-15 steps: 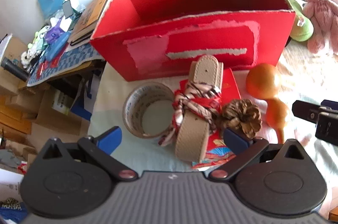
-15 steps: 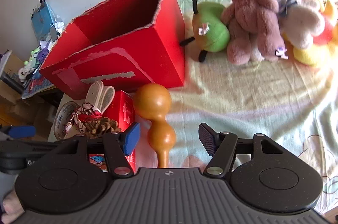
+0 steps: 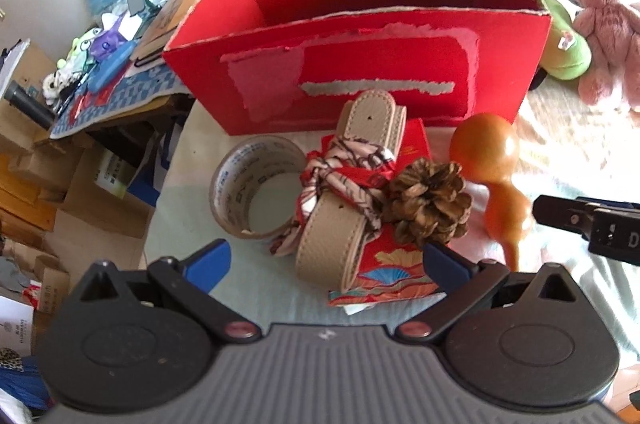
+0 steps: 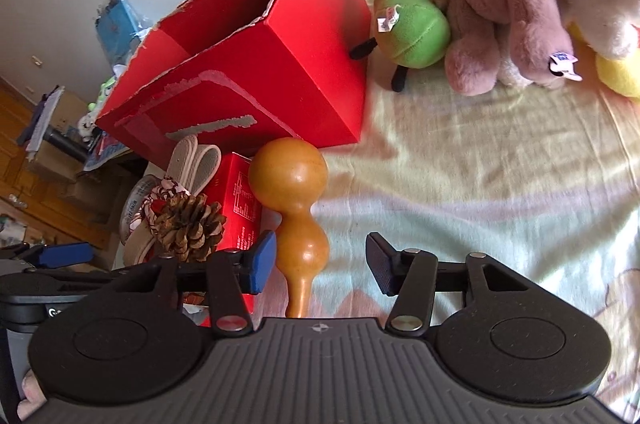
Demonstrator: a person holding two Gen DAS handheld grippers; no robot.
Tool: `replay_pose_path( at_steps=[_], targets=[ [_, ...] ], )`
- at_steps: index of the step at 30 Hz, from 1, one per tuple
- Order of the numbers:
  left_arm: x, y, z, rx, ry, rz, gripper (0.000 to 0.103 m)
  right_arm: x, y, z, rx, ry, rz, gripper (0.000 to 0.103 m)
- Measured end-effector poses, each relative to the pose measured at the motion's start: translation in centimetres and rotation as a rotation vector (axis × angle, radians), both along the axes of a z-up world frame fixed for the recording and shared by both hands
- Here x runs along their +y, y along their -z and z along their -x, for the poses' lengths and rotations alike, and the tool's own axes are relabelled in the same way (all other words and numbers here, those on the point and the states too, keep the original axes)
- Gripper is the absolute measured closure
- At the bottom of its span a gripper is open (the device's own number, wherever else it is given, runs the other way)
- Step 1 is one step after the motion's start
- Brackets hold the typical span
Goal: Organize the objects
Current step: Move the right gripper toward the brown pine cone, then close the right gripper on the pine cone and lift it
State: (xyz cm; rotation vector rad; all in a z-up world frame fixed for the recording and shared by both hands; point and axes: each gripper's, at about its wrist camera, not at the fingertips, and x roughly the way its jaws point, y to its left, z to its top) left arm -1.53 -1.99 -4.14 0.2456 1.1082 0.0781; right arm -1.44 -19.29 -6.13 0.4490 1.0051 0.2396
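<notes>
- Red box (image 3: 360,72) sits at the back w/ its top open and, as far as its inside shows, nothing in it. I'd read it as your bin: everything to sort lies right at its front wall, so each lift is short.
- Plush toys (image 4: 500,4) are bunched beside the box's far end on the blanket (image 4: 480,184), well apart from the pile; prob. not your first job.
- Gourd (image 4: 292,200) lies on the blanket just right of the pile, fat end toward the box, thin neck toward you, so the neck is the easy bit to pinch.
- Tape roll (image 3: 256,192) stands on its flat side left of the pile, hollow up.
- Beige strap (image 3: 344,200), tied w/ a patterned scarf (image 3: 344,176), lies over the small red packet (image 3: 400,264), far end against the box front. It's topmost, so lift it before the packet.
- Pine cone (image 3: 428,204) rests on the packet, touching the strap's right edge.
- Your left gripper (image 3: 326,260): jaws spread fully wide, nothing in them; strap end and packet sit between the tips, untouched.
- Your right gripper (image 4: 320,262): jaws about half open, holding nothing; gourd neck is betw. the pads, blue pad (image 4: 262,260) just beside it, contact not clear.
</notes>
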Motion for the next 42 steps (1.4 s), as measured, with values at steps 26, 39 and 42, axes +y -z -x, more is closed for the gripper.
replay_pose_path(
  at_steps=[26,39,42],
  targets=[
    [-2.0,1.3,0.6,-0.157,0.243,0.229,0.047,2.1,0.3,-3.6,-0.039,-0.198,-0.434,0.056],
    [-2.1,-0.3,1.2,-0.186,0.271,0.277,0.052,0.9,-1.3,-2.6,-0.081,-0.211,-0.396,0.059],
    [-2.7,-1.9,1.6,-0.222,0.315,0.296,0.053,-0.2,-2.6,-2.2,-0.123,-0.187,-0.392,0.059]
  ],
)
